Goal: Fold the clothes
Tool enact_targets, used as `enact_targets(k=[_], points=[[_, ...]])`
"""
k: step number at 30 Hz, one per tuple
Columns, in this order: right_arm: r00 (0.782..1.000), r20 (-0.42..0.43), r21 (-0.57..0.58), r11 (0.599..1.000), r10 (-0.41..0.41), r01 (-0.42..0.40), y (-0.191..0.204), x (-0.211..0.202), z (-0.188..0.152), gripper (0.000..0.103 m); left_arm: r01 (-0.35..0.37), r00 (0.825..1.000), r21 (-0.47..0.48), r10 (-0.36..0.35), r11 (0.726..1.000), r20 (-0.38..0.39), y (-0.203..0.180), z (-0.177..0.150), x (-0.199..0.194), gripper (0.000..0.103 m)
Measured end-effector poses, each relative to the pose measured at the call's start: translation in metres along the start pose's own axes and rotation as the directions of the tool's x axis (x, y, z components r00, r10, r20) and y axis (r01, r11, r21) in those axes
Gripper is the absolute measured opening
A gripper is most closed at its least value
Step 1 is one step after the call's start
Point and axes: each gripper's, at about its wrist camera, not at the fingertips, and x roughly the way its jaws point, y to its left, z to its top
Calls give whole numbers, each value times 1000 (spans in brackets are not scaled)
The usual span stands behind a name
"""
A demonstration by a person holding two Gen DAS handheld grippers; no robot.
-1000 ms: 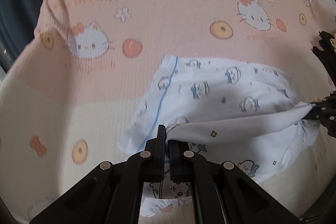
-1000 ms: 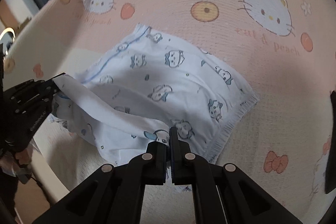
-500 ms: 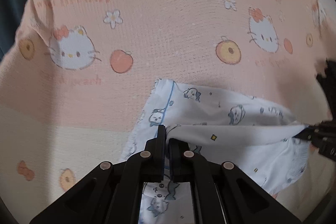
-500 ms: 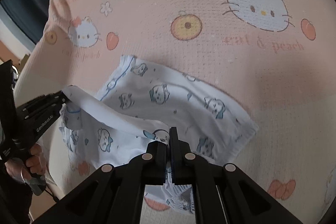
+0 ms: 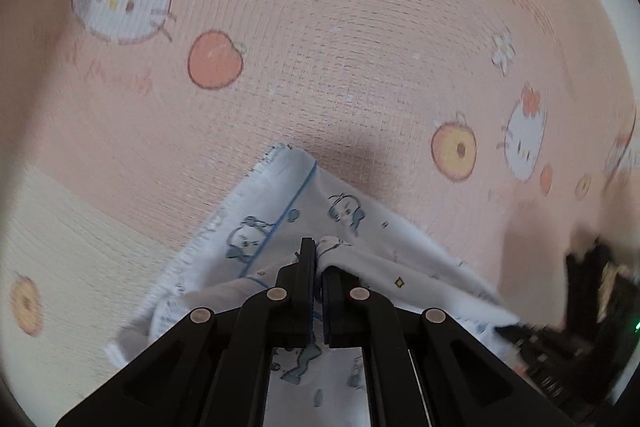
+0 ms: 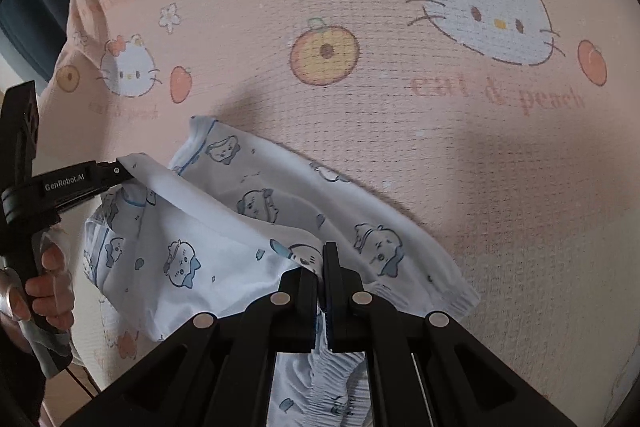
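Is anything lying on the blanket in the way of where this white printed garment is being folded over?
Nothing visible. Both tools, left and right, are shut on the white garment, holding one edge lifted over the rest of it. The pink blanket beyond it shows only its print.

A home bedroom: a bed spread with a pink cartoon-cat-and-peach blanket (image 6: 400, 131), a child's printed white garment (image 6: 248, 227) lying at six o'clock.
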Motion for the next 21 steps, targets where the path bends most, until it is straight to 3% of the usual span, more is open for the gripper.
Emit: enact_targets(k=[4,12,15,18,21], points=[[1000,4,9,1000,-2,2,-6,6,2,3,49,999,-104,-51,993,-11,6,3,13,1],[999,-10,9,999,-30,31,-15,16,8,3,38,999,-104,-40,994,-11,-6,13,31,1],[999,-23,26,999,-32,33,-21,22,9,3,71,997,-140,-75,988,-23,-5,16,38,1],[999,-33,31,999,-33,34,-25,26,10,3,148,986,-222,-160,964,-38,5,16,46,2],[999,-43,36,999,-32,34,-26,30,10,3,208,968,-343,-244,916,-63,22,15,57,2]])
